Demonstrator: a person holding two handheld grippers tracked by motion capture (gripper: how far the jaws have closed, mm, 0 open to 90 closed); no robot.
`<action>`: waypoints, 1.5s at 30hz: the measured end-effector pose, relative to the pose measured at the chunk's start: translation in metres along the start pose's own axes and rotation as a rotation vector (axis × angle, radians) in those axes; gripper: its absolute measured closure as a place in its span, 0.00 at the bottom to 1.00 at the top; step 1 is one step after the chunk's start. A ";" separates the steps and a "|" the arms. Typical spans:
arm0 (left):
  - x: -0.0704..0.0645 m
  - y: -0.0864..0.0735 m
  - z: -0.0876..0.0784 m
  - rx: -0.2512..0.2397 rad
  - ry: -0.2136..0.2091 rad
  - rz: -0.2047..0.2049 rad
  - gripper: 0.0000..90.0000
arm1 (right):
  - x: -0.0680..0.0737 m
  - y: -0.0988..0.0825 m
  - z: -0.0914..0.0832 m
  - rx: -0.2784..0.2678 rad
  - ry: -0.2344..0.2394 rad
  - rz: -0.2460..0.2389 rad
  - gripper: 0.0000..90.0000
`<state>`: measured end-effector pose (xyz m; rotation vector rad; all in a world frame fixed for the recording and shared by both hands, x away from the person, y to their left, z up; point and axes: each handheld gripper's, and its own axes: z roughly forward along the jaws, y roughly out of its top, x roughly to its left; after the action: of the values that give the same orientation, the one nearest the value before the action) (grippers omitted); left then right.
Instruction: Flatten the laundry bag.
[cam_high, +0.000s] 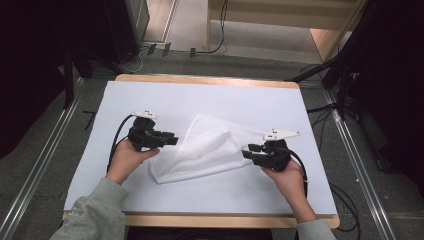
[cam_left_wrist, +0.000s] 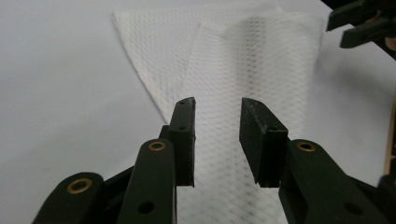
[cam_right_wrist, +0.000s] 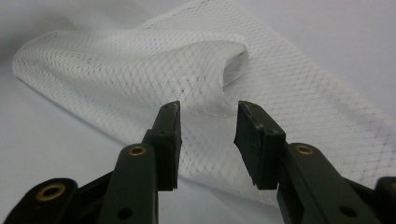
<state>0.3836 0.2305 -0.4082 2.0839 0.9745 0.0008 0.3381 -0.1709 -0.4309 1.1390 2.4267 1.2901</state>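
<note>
Across the middle of the white table cover (cam_high: 210, 95), seen from the high view, lies a white mesh cloth (cam_high: 205, 150), partly folded over itself so that one flap overlaps the layer beneath. The left gripper (cam_high: 172, 139) sits at the cloth's left edge and the right gripper (cam_high: 248, 152) at its right edge, each held low in a hand and aimed inward at the fabric, a placing that suits working the cloth from both ends at once (probably a fold, by my judgement). Beyond the cloth the cover is bare, so nothing blocks either approach; cables trail on the floor past the table's far edge. From the left gripper view, the left gripper (cam_left_wrist: 217, 105) has its jaws partly open over the mesh cloth (cam_left_wrist: 252, 60), the fabric lying flat under the gap and not pinched; the other gripper's tips show past the cloth's far corner. From the right gripper view, the right gripper (cam_right_wrist: 208, 109) likewise stands partly open, empty, just short of a raised hump in the mesh cloth (cam_right_wrist: 140, 65), and that bulge is what could snag a jaw coming in low.
</note>
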 end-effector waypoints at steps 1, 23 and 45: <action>0.003 0.003 0.006 0.009 0.014 0.001 0.74 | 0.000 0.000 0.000 0.004 -0.002 -0.001 0.70; 0.043 0.026 0.085 0.043 0.081 -0.017 0.68 | 0.010 -0.020 0.003 0.059 -0.018 0.002 0.67; 0.059 0.035 0.067 0.003 0.121 -0.057 1.00 | 0.010 -0.024 0.001 0.060 -0.017 0.016 0.67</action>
<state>0.4678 0.2102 -0.4478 2.0780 1.1071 0.0970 0.3184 -0.1715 -0.4484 1.1822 2.4646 1.2147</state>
